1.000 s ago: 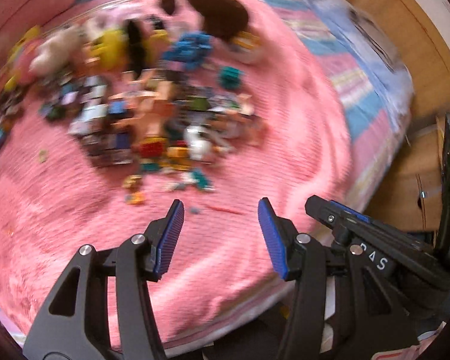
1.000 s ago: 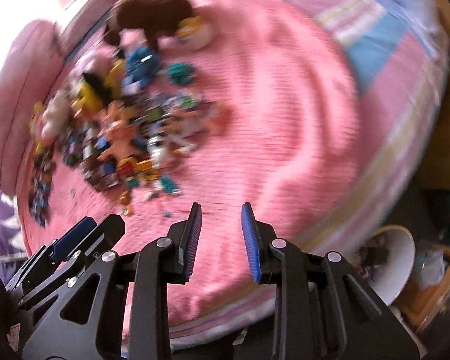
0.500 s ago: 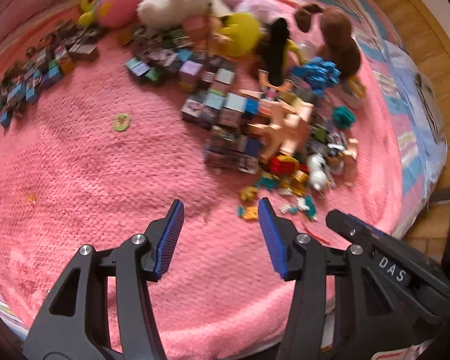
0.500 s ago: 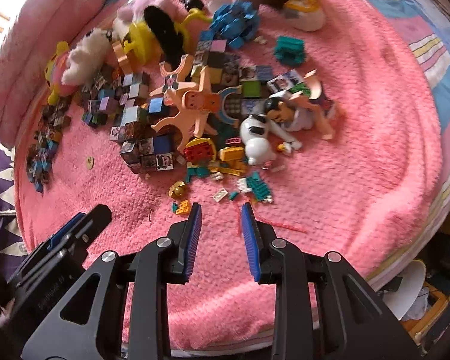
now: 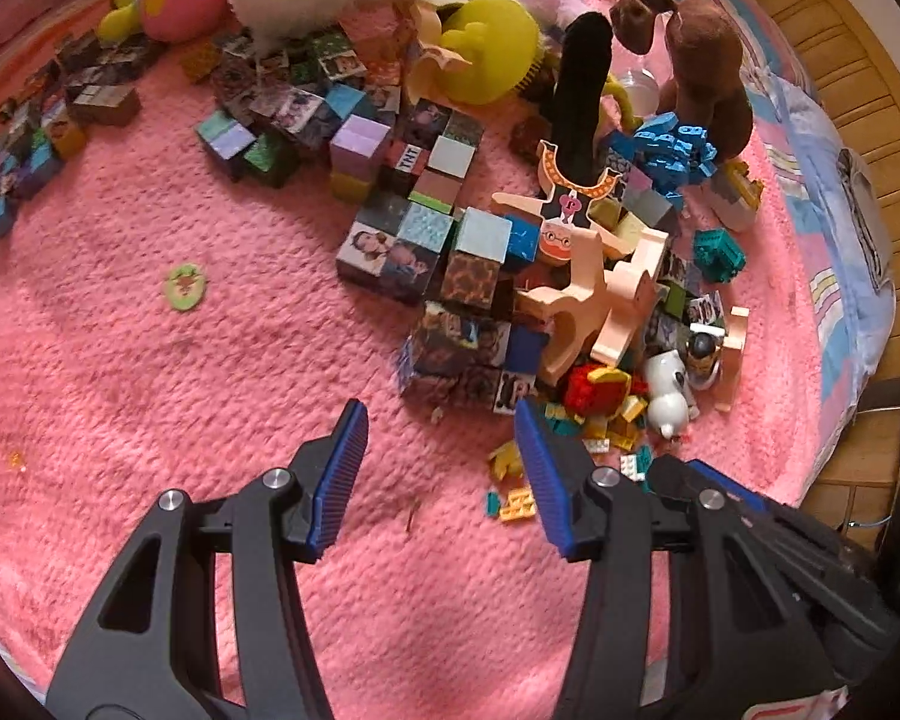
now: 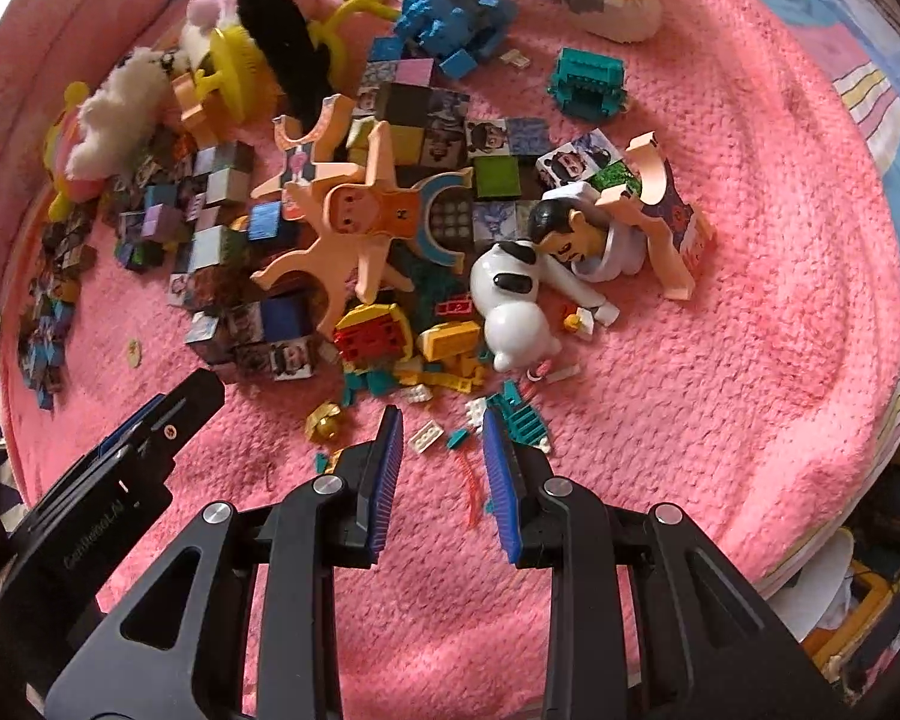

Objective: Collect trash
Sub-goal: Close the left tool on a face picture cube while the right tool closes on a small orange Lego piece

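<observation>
Trash, a thin red strip (image 6: 471,489), lies on the pink blanket (image 6: 720,408) between the right gripper (image 6: 441,450)'s parted, empty jaws, nearer than half a second ago. Left gripper (image 5: 441,465) also gapes empty, now closer to the picture cubes (image 5: 450,276).

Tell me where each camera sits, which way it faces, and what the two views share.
Left wrist: rides the left gripper, looking along its open fingers over the pink blanket at picture cubes; the right gripper intrudes at lower right.
Right wrist: rides the right gripper, aimed at loose bricks and a thin red strip between its open fingers; the left gripper shows at lower left.
Shared: the white dog figure, the peach flat doll, and the blanket.
</observation>
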`<state>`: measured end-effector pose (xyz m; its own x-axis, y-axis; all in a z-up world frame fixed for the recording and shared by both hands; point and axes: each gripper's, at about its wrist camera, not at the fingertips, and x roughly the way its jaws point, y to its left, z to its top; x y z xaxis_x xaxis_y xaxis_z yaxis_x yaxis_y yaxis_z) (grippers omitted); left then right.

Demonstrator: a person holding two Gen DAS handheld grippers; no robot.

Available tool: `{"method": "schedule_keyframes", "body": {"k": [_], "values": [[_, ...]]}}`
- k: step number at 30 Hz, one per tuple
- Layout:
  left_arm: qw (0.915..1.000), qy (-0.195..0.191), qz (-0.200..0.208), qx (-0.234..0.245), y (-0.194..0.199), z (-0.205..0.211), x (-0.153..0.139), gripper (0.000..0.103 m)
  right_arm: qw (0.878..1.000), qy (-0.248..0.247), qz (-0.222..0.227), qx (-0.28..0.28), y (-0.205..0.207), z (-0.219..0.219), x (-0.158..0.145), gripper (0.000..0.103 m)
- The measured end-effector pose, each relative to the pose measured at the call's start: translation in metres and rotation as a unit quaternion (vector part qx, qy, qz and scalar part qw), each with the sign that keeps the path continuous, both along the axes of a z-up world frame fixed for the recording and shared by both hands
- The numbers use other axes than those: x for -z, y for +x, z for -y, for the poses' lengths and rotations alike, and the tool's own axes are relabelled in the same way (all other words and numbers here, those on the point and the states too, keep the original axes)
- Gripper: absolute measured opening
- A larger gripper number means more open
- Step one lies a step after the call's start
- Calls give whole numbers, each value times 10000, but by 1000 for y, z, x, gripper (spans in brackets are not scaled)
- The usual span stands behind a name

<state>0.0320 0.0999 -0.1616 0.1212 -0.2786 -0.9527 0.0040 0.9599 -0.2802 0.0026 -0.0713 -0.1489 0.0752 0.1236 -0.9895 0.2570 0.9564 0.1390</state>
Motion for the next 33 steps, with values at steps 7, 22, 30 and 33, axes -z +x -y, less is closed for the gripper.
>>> {"method": "schedule_keyframes", "body": {"k": [7,22,30,33], "values": [[10000,14,-65,-41,13,4,13,49,10000,11,-24,49,10,5,5,28],[9999,0,-131,-32,22,8,26,35,9999,-76,-104,107,18,6,15,28],[9999,103,-53,61,29,16,29,25,9993,-115,-156,316,18,18,19,28],[9999,144,-23,74,29,18,28,25,9992,-33,-163,350,17,21,22,28]]}}
